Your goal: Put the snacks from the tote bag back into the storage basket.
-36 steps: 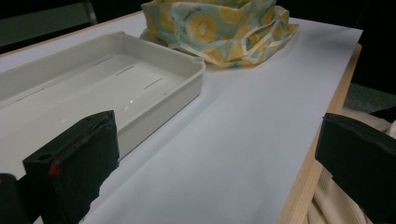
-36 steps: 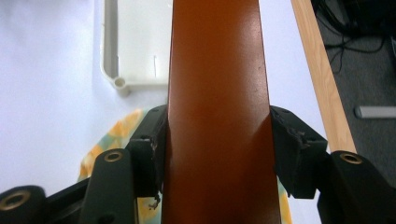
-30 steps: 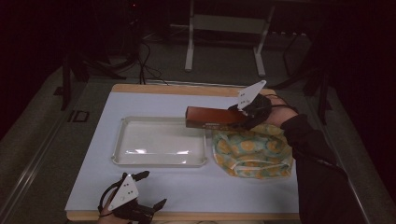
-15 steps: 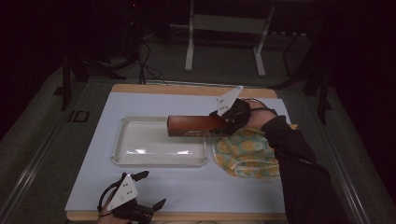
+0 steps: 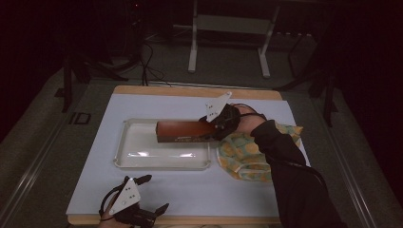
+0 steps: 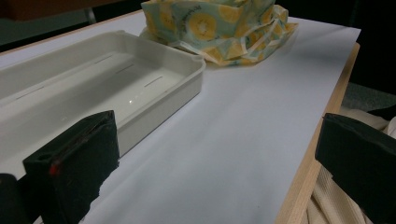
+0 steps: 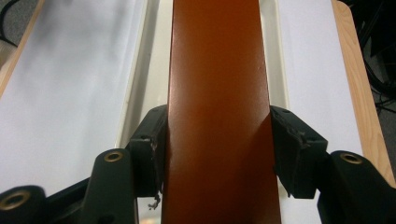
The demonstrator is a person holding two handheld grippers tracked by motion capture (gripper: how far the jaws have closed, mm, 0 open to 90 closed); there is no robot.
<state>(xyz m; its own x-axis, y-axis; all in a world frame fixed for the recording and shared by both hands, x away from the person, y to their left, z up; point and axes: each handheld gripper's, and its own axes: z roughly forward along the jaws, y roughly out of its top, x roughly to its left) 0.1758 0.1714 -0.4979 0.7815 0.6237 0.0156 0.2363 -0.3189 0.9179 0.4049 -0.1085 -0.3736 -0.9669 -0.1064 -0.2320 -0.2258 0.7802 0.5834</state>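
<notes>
Brown box held over the tray's right end.
The right gripper is clamped on the brown box above the white tray; the left gripper, jaws apart, rests near the counter's front edge, bare counter between it and the tray.

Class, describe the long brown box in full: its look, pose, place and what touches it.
The brown box is long, narrow and flat-sided, with a smooth reddish-brown, slightly glossy surface. The right gripper clamps one end, a jaw on each long side. It lies roughly level, reaching over the white tray; whether it touches the tray cannot be told.
</notes>
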